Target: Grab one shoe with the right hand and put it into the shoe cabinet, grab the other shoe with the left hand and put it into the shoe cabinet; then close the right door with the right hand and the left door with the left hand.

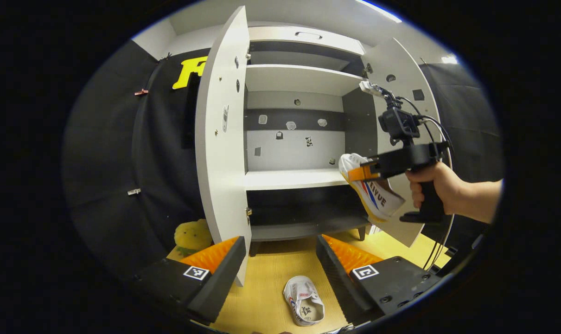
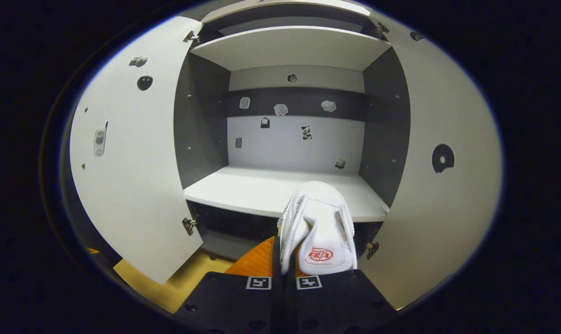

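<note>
Shoe [image 2: 317, 227] in right claw [image 2: 283, 260] faces open cabinet [image 2: 280, 190] shelf.

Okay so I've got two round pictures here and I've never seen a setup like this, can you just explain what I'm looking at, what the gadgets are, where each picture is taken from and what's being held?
There is no robot here. A person holds a two-finger gripper in each hand, and a fisheye camera rides on each one, looking forward along its fingers.

The left gripper view looks at an open shoe cabinet with both doors swung wide. The left gripper is open and holds nothing. Below it, a white shoe on the floor lies on yellow flooring. Farther off, a hand holds the right gripper, which carries the other shoe.

The right gripper view is taken from that second gripper. Its fingers are closed on the held shoe, just in front of the cabinet's pale middle shelf.
</note>
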